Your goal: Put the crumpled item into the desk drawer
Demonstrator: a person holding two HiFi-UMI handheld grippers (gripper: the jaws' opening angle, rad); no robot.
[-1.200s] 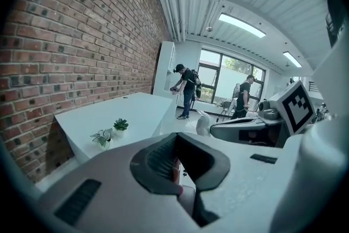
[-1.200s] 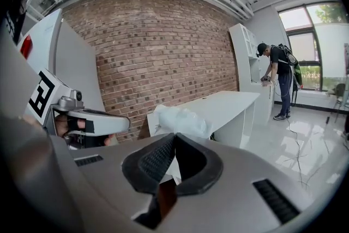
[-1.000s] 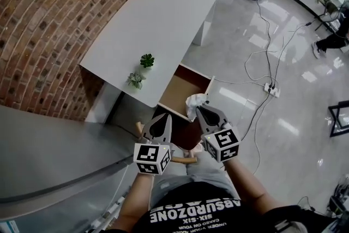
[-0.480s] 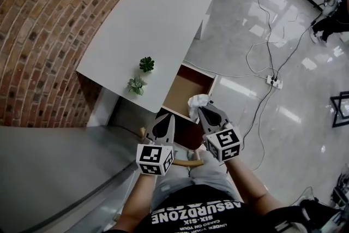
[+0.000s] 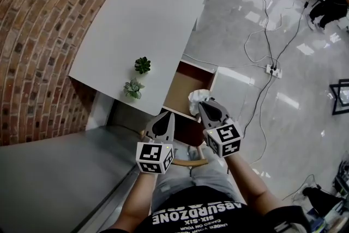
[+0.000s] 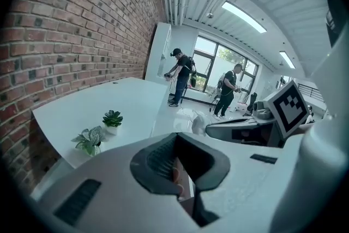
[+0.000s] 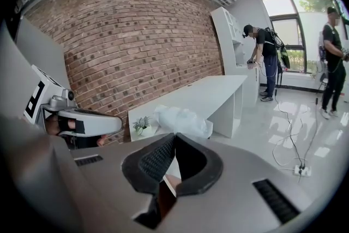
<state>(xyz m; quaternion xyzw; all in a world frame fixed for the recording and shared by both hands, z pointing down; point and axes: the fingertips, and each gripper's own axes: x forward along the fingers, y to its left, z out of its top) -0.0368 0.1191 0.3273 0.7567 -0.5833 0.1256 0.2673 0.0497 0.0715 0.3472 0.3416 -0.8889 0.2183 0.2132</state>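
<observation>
On our left gripper the fingers are pressed together, empty; on our right gripper the fingers pinch the crumpled white plastic-looking item at their tips, over the open brown-lined desk drawer; we judge it light, soft, slippery, best held by a bunched fold.

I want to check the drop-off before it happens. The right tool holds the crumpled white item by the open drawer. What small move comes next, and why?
Probably ease the right tool down and toward the middle of the drawer before releasing. Its jaws are pinched on the crumpled item, which in the head view sits over the drawer's near right corner, not yet inside.
</observation>
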